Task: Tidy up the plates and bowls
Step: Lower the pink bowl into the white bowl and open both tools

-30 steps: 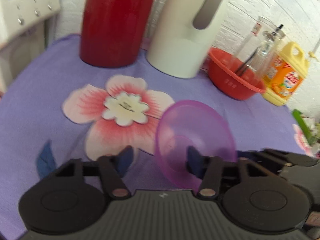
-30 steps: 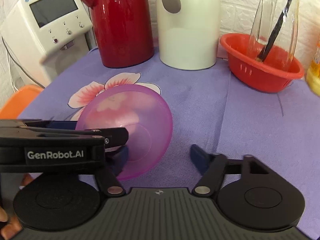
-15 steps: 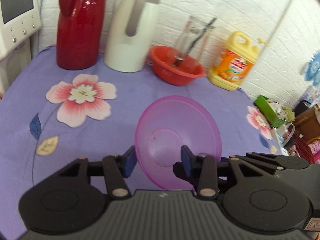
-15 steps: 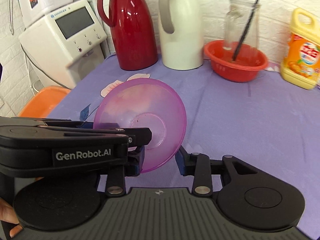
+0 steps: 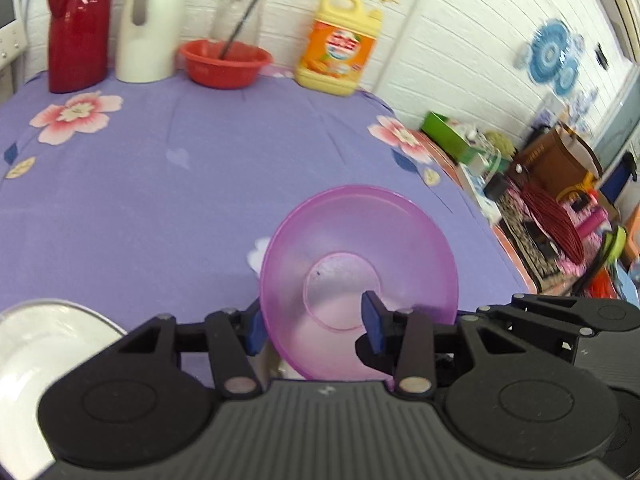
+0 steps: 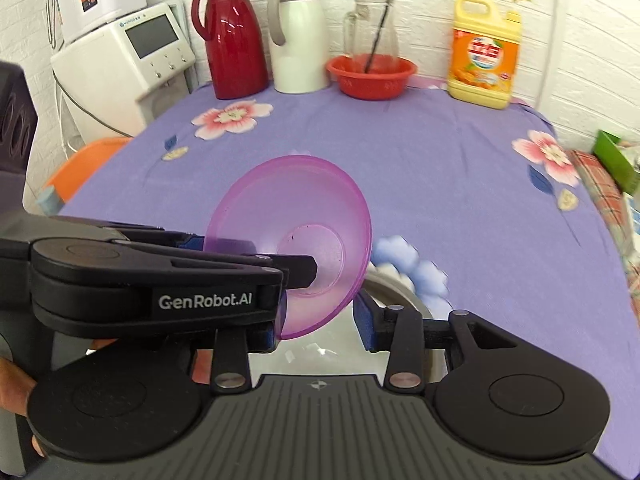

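Home kitchen corner: thermos jugs (image 6: 236, 36), detergent bottle (image 6: 484, 52), water purifier (image 6: 124, 60), floral tablecloth (image 6: 440, 160).

the left gripper (image 5: 316, 326) is clamping a pink bowl (image 5: 358, 276) by its rim, holding it tilted above a purple cloth (image 5: 180, 184). a white plate (image 5: 36, 364) is showing at lower left. a red flask (image 5: 78, 26), white jug (image 5: 150, 28), red basin (image 5: 224, 62) and yellow bottle (image 5: 338, 46) are standing along the brick wall (image 5: 460, 20). the right gripper (image 5: 568, 324) is edging in at right.

Red flask (image 6: 234, 36), white jug (image 6: 298, 36), detergent bottle (image 6: 484, 52)
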The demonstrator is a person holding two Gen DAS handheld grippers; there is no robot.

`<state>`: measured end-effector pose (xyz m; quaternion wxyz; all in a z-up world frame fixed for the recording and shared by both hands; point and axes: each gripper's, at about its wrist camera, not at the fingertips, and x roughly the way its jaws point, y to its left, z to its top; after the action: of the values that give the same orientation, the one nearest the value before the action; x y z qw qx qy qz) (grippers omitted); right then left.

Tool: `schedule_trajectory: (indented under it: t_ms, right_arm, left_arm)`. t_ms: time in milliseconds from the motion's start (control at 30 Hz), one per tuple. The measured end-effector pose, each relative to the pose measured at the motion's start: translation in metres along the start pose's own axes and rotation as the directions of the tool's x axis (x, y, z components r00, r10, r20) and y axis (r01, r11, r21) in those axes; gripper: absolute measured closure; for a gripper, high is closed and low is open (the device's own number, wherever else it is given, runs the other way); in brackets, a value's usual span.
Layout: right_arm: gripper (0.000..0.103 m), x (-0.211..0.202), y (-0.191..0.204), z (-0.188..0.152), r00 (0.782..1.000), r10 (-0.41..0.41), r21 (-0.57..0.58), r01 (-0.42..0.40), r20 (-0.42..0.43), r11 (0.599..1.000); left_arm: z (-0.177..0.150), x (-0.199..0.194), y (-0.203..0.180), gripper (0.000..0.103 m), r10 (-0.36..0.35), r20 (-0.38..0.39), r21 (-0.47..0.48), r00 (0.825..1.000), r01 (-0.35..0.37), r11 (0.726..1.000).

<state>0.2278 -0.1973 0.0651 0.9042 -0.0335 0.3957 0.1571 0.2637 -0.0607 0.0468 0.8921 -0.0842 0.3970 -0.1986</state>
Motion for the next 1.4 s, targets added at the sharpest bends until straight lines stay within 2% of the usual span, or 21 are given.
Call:
schedule_trajectory:
  t_ms: [200, 333, 400, 433, 467, 533, 600, 700, 900, 1100, 1167, 1233, 1333, 1400]
  right_arm:
    - [0.034, 0.003, -0.015, -0.021, 0.999, -0.008, 0.013, 0.008, -0.034, 1.0]
    - [0.034, 0.001, -0.016, -0.032, 1.0, 0.002, 0.012, -0.001, -0.019, 1.0]
    - [0.033, -0.001, -0.016, -0.034, 1.0, 0.003, 0.005, -0.003, -0.015, 1.0]
    - [0.033, -0.003, -0.016, -0.035, 1.0, 0.003, 0.003, -0.003, -0.007, 1.0]
    - [0.03, -0.006, -0.017, -0.036, 1.0, 0.002, 0.005, -0.002, 0.004, 1.0]
    - [0.021, -0.011, -0.019, -0.038, 1.0, -0.001, 0.015, 0.001, 0.024, 1.0]
    - [0.0, -0.015, -0.024, -0.039, 0.999, -0.001, 0.033, 0.0, 0.036, 0.999]
    - [0.0, -0.023, -0.028, -0.043, 0.998, 0.004, 0.051, -0.007, 0.069, 0.999]
    - [0.0, -0.039, -0.031, -0.053, 0.984, -0.024, 0.094, 0.008, 0.177, 0.996]
    - [0.0, -0.045, -0.033, -0.078, 0.953, -0.115, 0.184, 0.064, 0.281, 0.981]
    - [0.0, -0.046, -0.035, -0.089, 0.94, -0.137, 0.238, 0.062, 0.312, 0.969]
    - [0.0, -0.044, -0.039, -0.097, 0.937, -0.136, 0.273, 0.045, 0.321, 0.961]
    - [0.0, -0.034, -0.043, -0.094, 0.948, -0.14, 0.266, 0.062, 0.287, 0.962]
    - [0.0, -0.027, -0.048, -0.091, 0.951, -0.143, 0.278, 0.064, 0.276, 0.959]
  left_arm:
    - [-0.019, 0.018, -0.01, 0.061, -0.018, -0.055, 0.012, 0.998, 0.018, 1.0]
    - [-0.021, 0.017, -0.009, 0.061, -0.019, -0.053, 0.017, 0.998, 0.02, 1.0]
    - [-0.019, 0.015, -0.009, 0.059, -0.019, -0.056, 0.034, 0.998, 0.021, 0.999]
    - [-0.018, 0.012, -0.009, 0.054, -0.02, -0.049, 0.043, 0.999, 0.022, 0.999]
    - [-0.018, 0.01, -0.009, 0.045, -0.023, -0.042, 0.043, 0.999, 0.024, 0.999]
    - [-0.016, 0.005, -0.01, 0.032, -0.04, -0.032, 0.047, 0.999, 0.041, 0.998]
    - [-0.015, 0.003, -0.014, 0.032, -0.021, -0.03, 0.072, 0.999, 0.023, 0.997]
    - [-0.016, -0.007, -0.018, 0.032, 0.003, 0.011, 0.116, 1.0, -0.004, 0.993]
    - [-0.016, -0.024, -0.013, 0.03, 0.011, 0.071, 0.126, 0.997, -0.02, 0.992]
    - [-0.036, -0.038, 0.003, 0.026, 0.04, 0.121, 0.081, 0.992, -0.05, 0.995]
    - [-0.048, -0.043, 0.007, 0.019, 0.055, 0.154, 0.042, 0.987, -0.062, 0.997]
    - [-0.057, -0.042, 0.008, 0.006, 0.076, 0.167, 0.031, 0.983, -0.082, 0.996]
    - [-0.061, -0.037, 0.007, 0.006, 0.098, 0.174, 0.061, 0.98, -0.11, 0.992]
    - [-0.059, -0.031, 0.009, 0.006, 0.128, 0.169, 0.048, 0.977, -0.138, 0.989]
